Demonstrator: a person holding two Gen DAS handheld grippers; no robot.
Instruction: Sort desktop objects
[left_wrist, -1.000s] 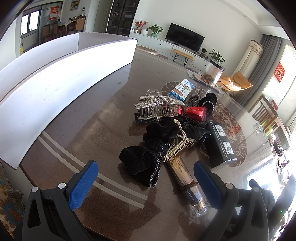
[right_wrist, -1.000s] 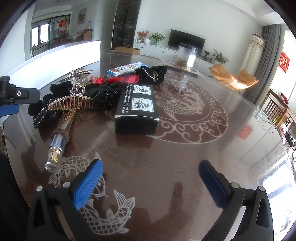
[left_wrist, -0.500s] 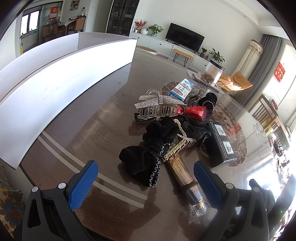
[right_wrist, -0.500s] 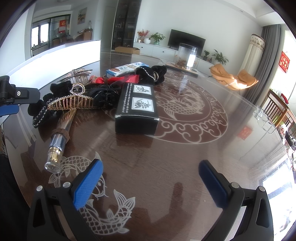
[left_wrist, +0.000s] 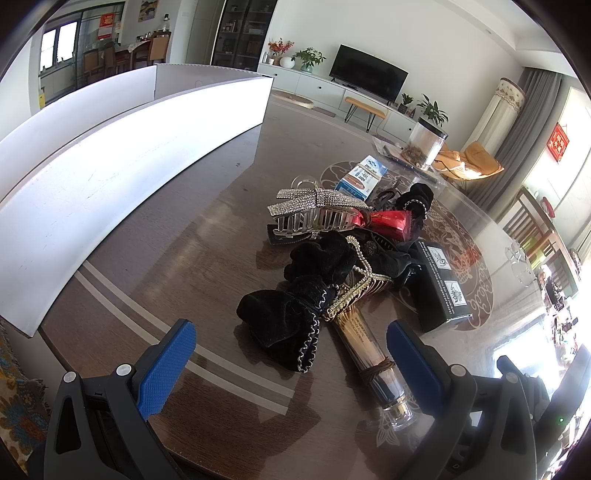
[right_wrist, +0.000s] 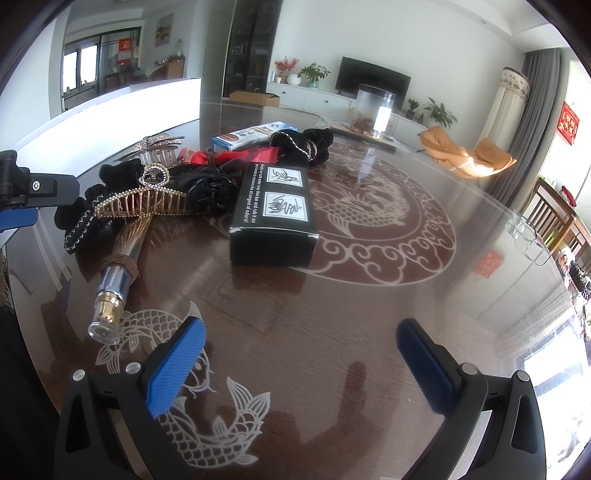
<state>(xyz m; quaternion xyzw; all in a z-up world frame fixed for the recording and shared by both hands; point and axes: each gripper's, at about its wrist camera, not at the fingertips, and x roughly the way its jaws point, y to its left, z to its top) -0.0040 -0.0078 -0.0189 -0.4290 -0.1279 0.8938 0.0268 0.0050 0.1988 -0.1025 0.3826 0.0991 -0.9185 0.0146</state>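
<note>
A dark, glossy table (right_wrist: 369, 295) with pale dragon and fish patterns carries everything. A long white box (left_wrist: 110, 155) stands along its far left edge, well apart from the pile; its inside is hidden from both views.

The black box (right_wrist: 273, 214) serves as landmark: a flat carton with two white picture labels and white lettering, lying near the round dragon pattern. Just to its left lies a heap of hair things. A black velvet bow (left_wrist: 288, 321) with pale trim sits at the near end, beside a clear tube (left_wrist: 373, 362) with a gold cap and a brown cord round it. A gold comb clip (right_wrist: 144, 199) with stones lies across the tube. Behind it sits a black claw clip (right_wrist: 210, 192), and further back a glittering silver bow clip (left_wrist: 314, 210). A red packet (left_wrist: 388, 221) and a black scrunchie (right_wrist: 310, 144) lie behind the black box, with a blue-and-white carton (right_wrist: 251, 134) beyond them. A clear jar (right_wrist: 375, 110) stands far behind.

The left gripper (left_wrist: 291, 365) hangs in front of the velvet bow, jaws spread wide, holding nothing. The right gripper (right_wrist: 303, 365) hovers over bare table before the black box, likewise wide and empty.
</note>
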